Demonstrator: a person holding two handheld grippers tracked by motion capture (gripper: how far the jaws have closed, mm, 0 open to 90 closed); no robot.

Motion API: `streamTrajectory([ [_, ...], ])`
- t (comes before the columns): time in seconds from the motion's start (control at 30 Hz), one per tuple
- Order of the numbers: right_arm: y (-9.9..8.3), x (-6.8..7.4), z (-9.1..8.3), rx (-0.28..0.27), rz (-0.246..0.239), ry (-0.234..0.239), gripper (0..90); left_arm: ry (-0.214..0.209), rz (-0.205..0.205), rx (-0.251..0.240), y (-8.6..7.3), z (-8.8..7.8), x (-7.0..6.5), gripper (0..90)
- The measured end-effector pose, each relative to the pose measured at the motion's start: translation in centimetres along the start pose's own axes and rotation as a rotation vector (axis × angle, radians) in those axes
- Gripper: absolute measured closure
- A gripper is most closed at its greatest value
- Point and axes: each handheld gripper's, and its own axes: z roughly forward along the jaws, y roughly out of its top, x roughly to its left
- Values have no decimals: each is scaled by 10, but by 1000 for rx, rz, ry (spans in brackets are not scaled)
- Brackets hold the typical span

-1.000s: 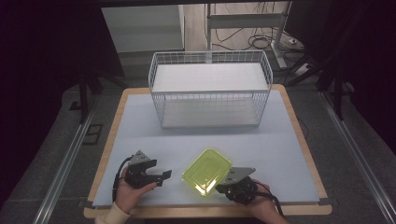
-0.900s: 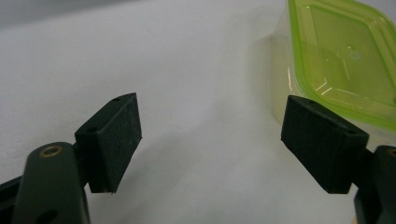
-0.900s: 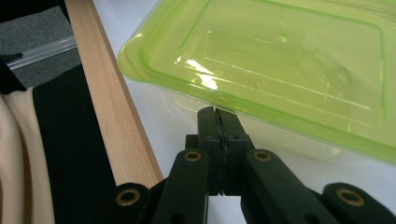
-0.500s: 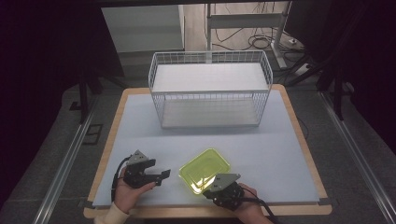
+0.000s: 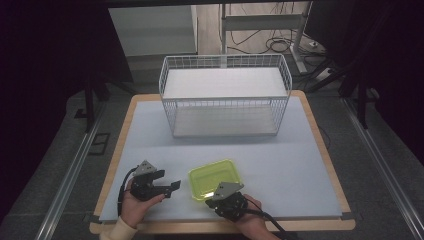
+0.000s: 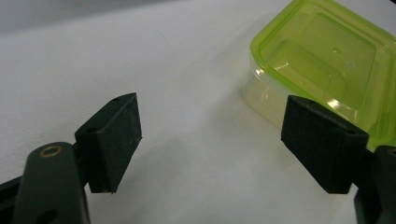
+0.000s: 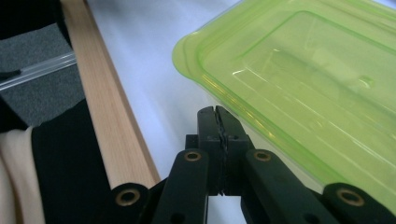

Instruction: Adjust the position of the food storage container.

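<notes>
The green container (image 5: 216, 179) sits on the pale table (image 5: 280, 165) near its front edge, between the two grippers and well apart from the white wire basket (image 5: 225, 102) standing at the far side. It is a translucent lime-green box with rounded corners (its top surface, whether a lid or the base, shows a raised rectangular panel), and it rests flat on the table.

The left gripper (image 5: 167, 188) is held in the person's left hand (image 5: 135, 207) just left of the container, its fingers pointing toward it. In the left gripper view the two black fingers (image 6: 114, 140) stand wide apart with bare table between them, gripping nothing; the container's near corner (image 6: 322, 70) lies just beyond the right-hand finger.

The right gripper (image 5: 214, 192) sits at the container's front edge, with the right hand (image 5: 252, 222) behind it. In the right gripper view its fingers (image 7: 218, 135) are pressed fully together with nothing between them, their tips just at the container's rim (image 7: 289, 74). The wooden edge of the table (image 7: 107, 112) runs along the left of that view.
</notes>
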Motion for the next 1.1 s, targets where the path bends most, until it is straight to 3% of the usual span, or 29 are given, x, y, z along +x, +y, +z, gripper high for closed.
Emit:
streamTrajectory([
  [0.23, 7, 5, 18, -9, 13, -27, 899, 4, -4, 1, 0, 0, 3, 199],
  [0.6, 7, 4, 20, -33, 30, -26, 899, 8, -5, 5, -1, 1, 3, 199],
  [0.77, 4, 8, 3, -50, 30, 4, 899, 5, -6, 7, -1, 1, 3, 200],
  [0.83, 1, 5, -14, -93, 36, 16, 899, 6, -4, 8, -1, 1, 3, 201],
  [0.87, 1, 5, -14, -93, 36, 16, 899, 6, -4, 8, -1, 1, 3, 201],
  [1.0, -5, -7, -47, -166, 56, -17, 899, -1, -5, 12, 0, 1, 1, 200],
  [1.1, -8, -16, -60, -199, 83, -39, 899, 1, -4, 16, 0, 2, 0, 200],
])
